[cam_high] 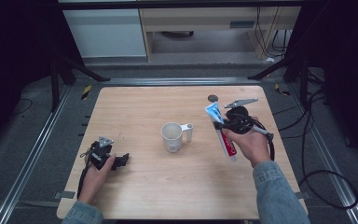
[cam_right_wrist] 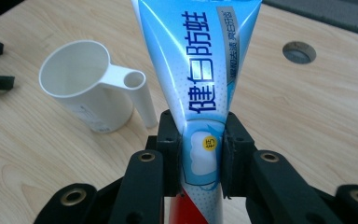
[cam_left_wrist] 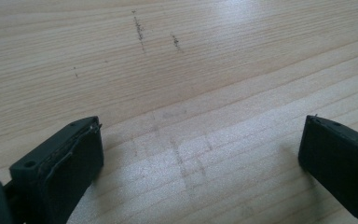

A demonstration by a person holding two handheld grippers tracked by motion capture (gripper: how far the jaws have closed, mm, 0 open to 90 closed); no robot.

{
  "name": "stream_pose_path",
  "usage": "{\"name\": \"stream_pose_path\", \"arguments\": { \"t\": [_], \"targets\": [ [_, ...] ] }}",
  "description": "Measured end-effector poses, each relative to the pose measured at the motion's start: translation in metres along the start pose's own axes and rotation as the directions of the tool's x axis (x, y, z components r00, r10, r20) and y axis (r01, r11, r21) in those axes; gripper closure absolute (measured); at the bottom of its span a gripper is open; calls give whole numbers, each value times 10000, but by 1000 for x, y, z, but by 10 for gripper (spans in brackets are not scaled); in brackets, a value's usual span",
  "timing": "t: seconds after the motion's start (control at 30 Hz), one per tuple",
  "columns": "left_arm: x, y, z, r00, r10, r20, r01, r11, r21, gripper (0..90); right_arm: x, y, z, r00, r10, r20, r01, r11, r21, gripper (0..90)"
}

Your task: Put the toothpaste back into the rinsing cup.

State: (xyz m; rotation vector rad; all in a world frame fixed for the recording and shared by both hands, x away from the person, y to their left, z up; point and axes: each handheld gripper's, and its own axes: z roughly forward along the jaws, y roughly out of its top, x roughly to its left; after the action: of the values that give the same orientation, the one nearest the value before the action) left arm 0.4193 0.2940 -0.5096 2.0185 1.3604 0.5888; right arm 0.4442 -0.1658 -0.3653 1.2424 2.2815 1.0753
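Note:
A blue, white and red toothpaste tube (cam_high: 223, 131) (cam_right_wrist: 196, 79) is clamped between the jaws of my right gripper (cam_high: 224, 126) (cam_right_wrist: 201, 149), held above the table's right side with its flat end up. A white cup (cam_high: 172, 136) (cam_right_wrist: 86, 88) with a tubular side handle stands upright at the table's middle, left of the tube. My left gripper (cam_high: 121, 161) (cam_left_wrist: 200, 154) rests low at the near left of the table, jaws wide apart with bare wood between them.
The wooden table (cam_high: 135, 107) has a round grey hole cap (cam_high: 212, 98) (cam_right_wrist: 299, 52) near its far edge. Cables (cam_high: 317, 172) trail off the table's right side. Metal frame rails (cam_high: 32, 154) run along both sides.

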Motion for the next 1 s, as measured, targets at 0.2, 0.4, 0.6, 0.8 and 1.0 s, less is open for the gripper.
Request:
{"name": "stream_pose_path", "arguments": {
  "t": [0.2, 0.4, 0.6, 0.8, 1.0],
  "targets": [
    [0, 0, 0, 10000, 20, -6, -20, 10000, 22, 0, 10, 0, 1, 9998, -178, -103, 172, 9979, -617, 732],
    [0, 0, 0, 10000, 19, -12, -19, 10000, 25, 0, 20, 3, 2, 9991, -370, -200, 343, 9919, -1221, 732],
    [0, 0, 0, 10000, 18, -12, -18, 10000, 26, 0, 28, 9, 2, 9985, -473, -261, 425, 9856, -1636, 732],
    [0, 0, 0, 10000, 19, -11, -19, 10000, 27, 0, 37, 16, 4, 9976, -572, -390, 488, 9806, -1898, 731],
    [0, 0, 0, 10000, 18, -12, -18, 10000, 25, 0, 47, 25, 4, 9965, -649, -536, 513, 9733, -2239, 729]
  ]
}}
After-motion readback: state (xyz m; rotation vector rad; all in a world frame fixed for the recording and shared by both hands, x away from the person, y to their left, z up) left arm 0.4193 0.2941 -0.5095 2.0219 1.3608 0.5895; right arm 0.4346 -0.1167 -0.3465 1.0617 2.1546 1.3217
